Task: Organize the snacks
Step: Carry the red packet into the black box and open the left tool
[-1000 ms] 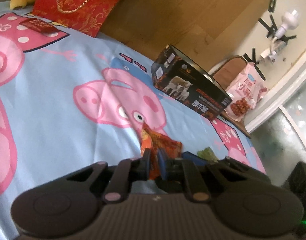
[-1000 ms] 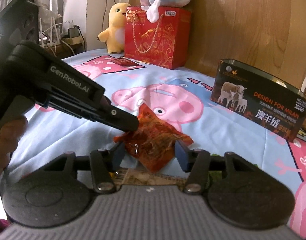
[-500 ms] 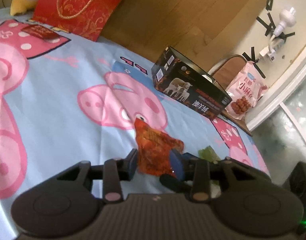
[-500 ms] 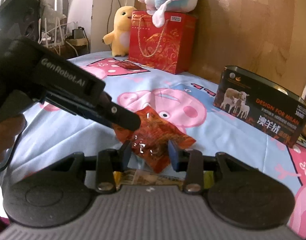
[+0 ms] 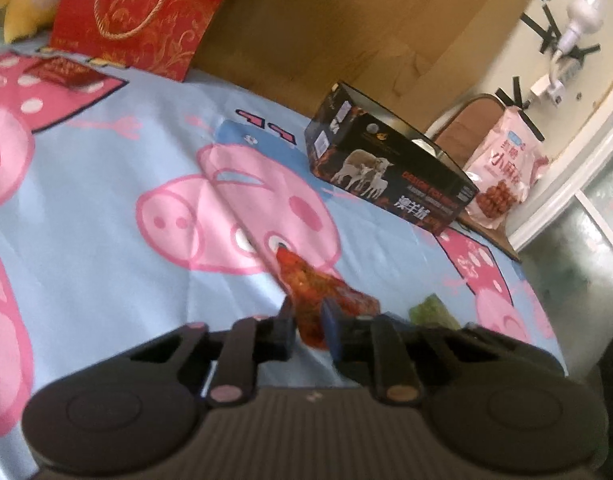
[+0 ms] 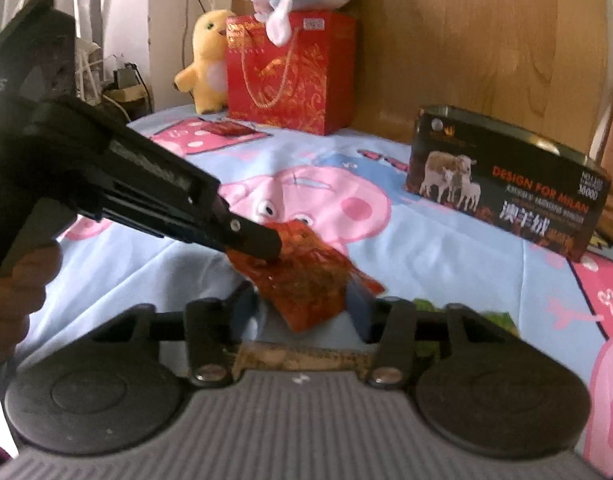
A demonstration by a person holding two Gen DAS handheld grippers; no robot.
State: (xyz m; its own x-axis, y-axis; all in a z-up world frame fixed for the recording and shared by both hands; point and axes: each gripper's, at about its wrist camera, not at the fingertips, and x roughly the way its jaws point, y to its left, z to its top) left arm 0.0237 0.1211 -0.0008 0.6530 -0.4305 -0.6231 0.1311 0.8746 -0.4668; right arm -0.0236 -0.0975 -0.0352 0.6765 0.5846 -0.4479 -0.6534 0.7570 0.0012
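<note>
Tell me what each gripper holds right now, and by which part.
Both hold the same orange-red snack packet. The left gripper is shut on its upper left edge; the right gripper, whose jaws have just been closing, clamps its lower end.

our left gripper (image 6: 262, 246) had a matte black body with a small silver screw; our right gripper (image 6: 302, 308) had blue pads, ribbed grey housing, two round black discs

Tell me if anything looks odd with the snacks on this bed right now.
Yes: both grippers are on one orange-red snack packet. The left gripper pinches its upper corner, while the right gripper, jaws just closing, brackets its lower end. The packet hangs tilted and crumpled above the cartoon-pig bedsheet.
</note>
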